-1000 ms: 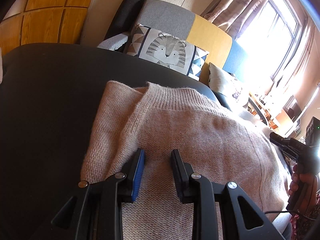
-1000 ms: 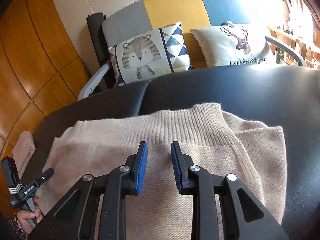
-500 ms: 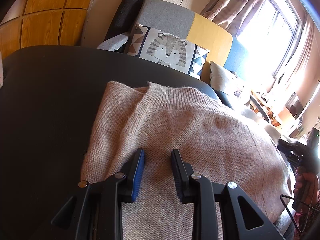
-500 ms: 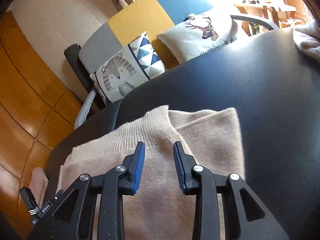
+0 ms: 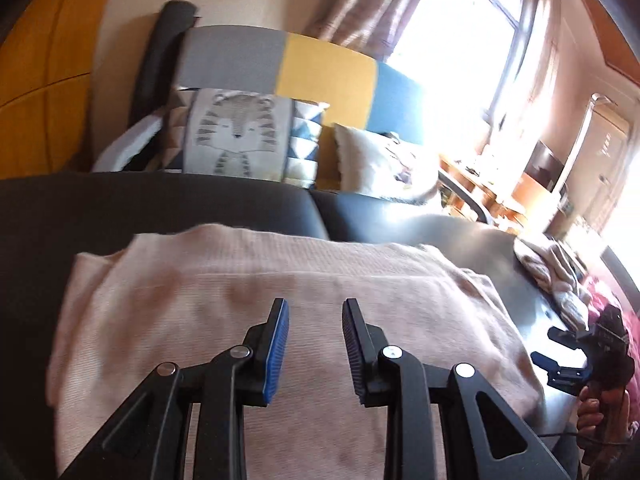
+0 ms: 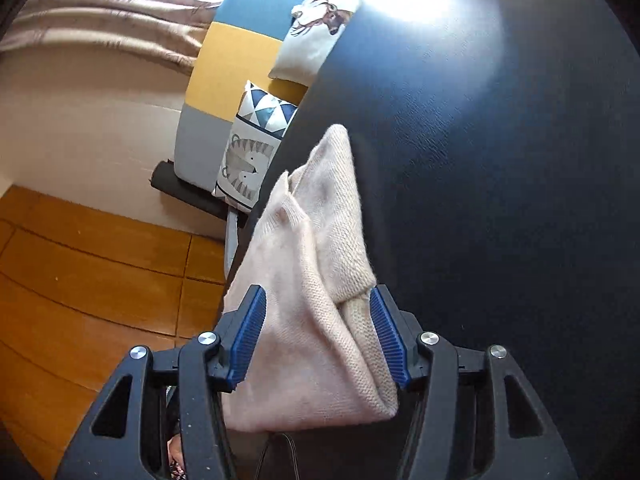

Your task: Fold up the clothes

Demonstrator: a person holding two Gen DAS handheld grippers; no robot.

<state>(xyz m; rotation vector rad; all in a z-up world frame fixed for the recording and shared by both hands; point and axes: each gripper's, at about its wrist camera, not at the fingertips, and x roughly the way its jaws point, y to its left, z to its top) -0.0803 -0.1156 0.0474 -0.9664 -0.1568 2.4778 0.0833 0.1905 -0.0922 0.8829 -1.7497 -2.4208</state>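
Right wrist view: the right gripper (image 6: 318, 334), rolled sideways, is opening with the sweater (image 6: 308, 280) edge between its fingers. The left gripper (image 5: 314, 350) hovers tilted downward above the sweater, fingers narrowly apart and empty.

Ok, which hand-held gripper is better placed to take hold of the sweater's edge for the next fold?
Right, probably. The right hand-held gripper is opening with the pink sweater edge bunched between its jaws, beside the black surface. The left hand-held gripper hovers over the flat middle, nothing between its jaws.
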